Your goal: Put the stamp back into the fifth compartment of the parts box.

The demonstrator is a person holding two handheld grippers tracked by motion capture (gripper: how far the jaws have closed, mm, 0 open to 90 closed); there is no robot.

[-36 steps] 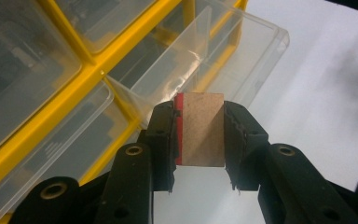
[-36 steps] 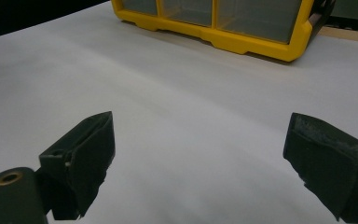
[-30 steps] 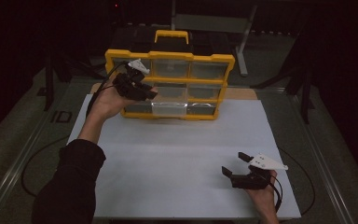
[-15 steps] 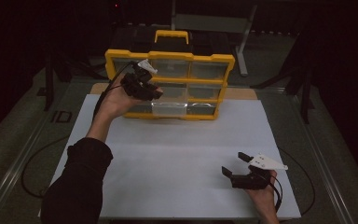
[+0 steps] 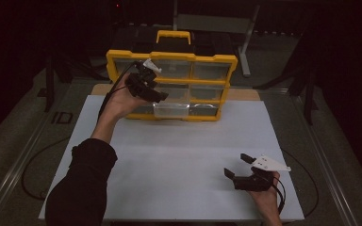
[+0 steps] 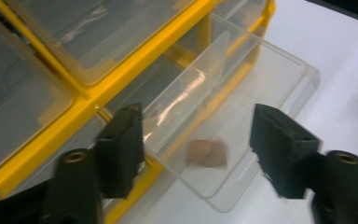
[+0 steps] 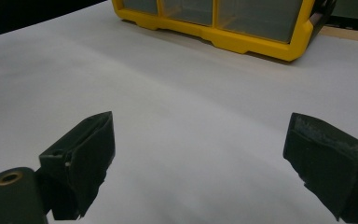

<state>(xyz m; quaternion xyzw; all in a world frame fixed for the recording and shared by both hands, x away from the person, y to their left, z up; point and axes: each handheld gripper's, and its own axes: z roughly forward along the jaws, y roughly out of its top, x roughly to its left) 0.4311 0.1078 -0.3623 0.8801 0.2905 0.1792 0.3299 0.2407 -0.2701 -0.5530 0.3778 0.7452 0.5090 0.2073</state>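
A yellow organizer (image 5: 171, 57) with clear drawers stands at the back of the white table. Its bottom middle drawer (image 5: 171, 109) is pulled out. My left gripper (image 5: 159, 96) hovers just above that drawer. Its jaws have just been opening and now stand apart with nothing pressed between them. In the left gripper view, a small blurred brownish piece (image 6: 207, 154) shows inside the clear drawer (image 6: 242, 84), below the gap of the left gripper (image 6: 198, 126). My right gripper (image 5: 236, 165) rests open near the table's front right, nothing between its jaws (image 7: 200, 149).
The organizer's yellow frame (image 7: 242, 44) lies far ahead of the right gripper across bare white table (image 5: 179, 155). A black cable (image 5: 108, 96) trails from the left gripper down the forearm. Dark floor and stand legs surround the table.
My left hand has drifted slightly to the right over the organizer, toward the pulled-out drawer. The right gripper has stayed where it was.
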